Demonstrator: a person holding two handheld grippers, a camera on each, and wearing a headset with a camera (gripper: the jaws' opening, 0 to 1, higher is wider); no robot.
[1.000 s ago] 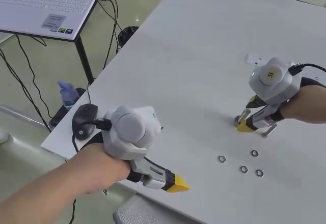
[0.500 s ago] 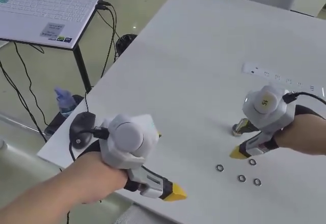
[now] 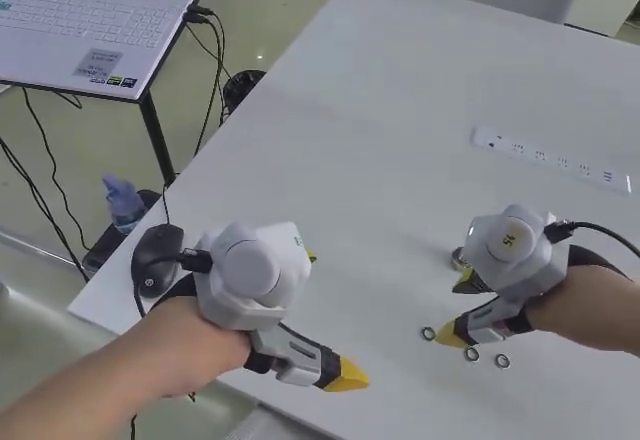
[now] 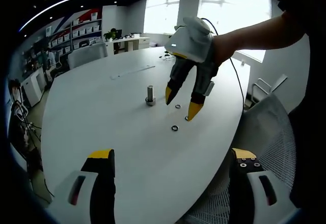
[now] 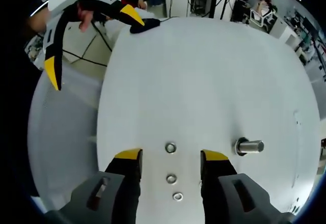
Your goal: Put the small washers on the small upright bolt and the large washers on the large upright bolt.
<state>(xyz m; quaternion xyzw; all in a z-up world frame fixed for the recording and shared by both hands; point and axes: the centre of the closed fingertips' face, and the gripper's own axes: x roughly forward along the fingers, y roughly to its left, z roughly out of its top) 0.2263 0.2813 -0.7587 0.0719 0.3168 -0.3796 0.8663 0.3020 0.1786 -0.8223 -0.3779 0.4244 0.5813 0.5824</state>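
Right now three washers (image 5: 170, 147) lie flat on the white surface (image 3: 400, 110), thin silvery rings with dark holes, strung in a loose line. In the right gripper view that line runs down the gap between the two fingers of my right gripper (image 5: 171, 155), one ring just ahead of the yellow tips and two further back between the grey finger bodies. These fingers are spread apart and touch none of the rings. The bolt (image 5: 249, 146) stands upright on its wide head just outside the right-hand finger, a plain metal shaft with no ring on it. In the head view its base shows at the far side of that gripper, and the washers sit at the near side, by the lower yellow tip.

My left gripper (image 4: 171, 154) hangs well apart from all this, over the near edge of the surface. Its fingers are wide open with nothing between them, and they point across at the bolt and the rings.

Beyond the right fingers a white power strip (image 3: 555, 160) lies on the surface. A dark mouse (image 3: 155, 250) sits behind my left gripper, and a laptop (image 3: 80, 10) stands on a separate stand further off.
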